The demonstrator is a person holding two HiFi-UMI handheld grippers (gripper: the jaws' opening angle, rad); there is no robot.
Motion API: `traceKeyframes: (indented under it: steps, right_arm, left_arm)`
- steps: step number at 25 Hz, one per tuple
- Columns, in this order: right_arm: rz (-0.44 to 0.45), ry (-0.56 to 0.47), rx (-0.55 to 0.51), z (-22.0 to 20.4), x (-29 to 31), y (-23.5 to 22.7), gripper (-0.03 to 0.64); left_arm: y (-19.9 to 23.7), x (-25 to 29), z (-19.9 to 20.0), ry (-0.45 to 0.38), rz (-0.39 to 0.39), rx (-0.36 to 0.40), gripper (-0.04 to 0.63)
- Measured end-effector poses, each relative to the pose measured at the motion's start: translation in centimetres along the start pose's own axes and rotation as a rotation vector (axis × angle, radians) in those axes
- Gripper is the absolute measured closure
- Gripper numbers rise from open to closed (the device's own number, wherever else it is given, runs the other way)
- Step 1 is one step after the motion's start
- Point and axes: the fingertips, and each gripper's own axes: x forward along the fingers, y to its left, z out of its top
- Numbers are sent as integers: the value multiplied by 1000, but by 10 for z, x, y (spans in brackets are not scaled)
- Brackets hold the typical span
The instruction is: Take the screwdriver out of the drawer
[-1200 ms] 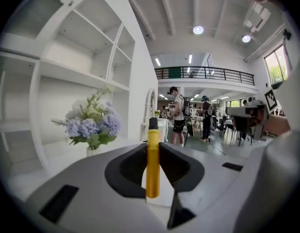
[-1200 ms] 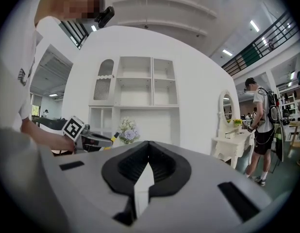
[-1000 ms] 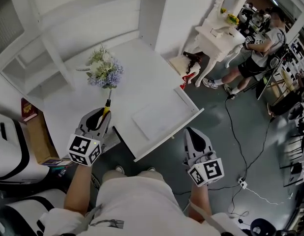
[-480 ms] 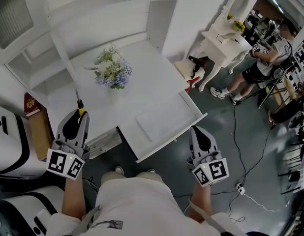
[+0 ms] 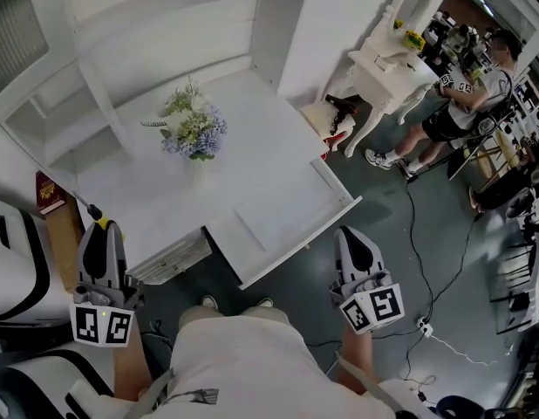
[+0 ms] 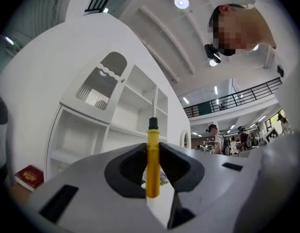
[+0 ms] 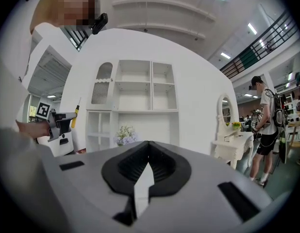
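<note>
Your left gripper [image 5: 98, 230], jaws nearly together, hangs off the left edge of the white desk [image 5: 252, 147], clear of its open drawer [image 5: 172, 257], and clamps the yellow-handled screwdriver [image 6: 152, 144] shaft-up. Your right gripper [image 7: 148, 165] is closed on nothing. Taking it out looks done; only setting it down remains.

you're working in bright, even light from round ceiling lamps [image 6: 181, 2], which leaves only soft shadows under the white desk [image 5: 252, 173], while both gripper views bend hard and go black at the corners, and whatever sits closest to the lens looks soft.
</note>
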Motion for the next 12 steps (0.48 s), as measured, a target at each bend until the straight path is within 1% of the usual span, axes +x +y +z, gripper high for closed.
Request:
traceKeyframes:
  steps: [2, 5, 9, 12]
  right_arm:
    - [-25, -1, 6, 1, -7, -5, 609]
    - [-52, -2, 26, 2, -15, -12, 608]
    - [-65, 5, 53, -4, -19, -15, 608]
    - [-65, -1, 72, -6, -20, -17, 609]
  left_arm:
    - [1, -4, -6, 14, 12, -22, 508]
    - [-6, -4, -15, 31, 6, -54, 508]
    - [-18, 7, -27, 39, -30, -65, 508]
    - [-21, 14, -25, 25, -42, -64, 508]
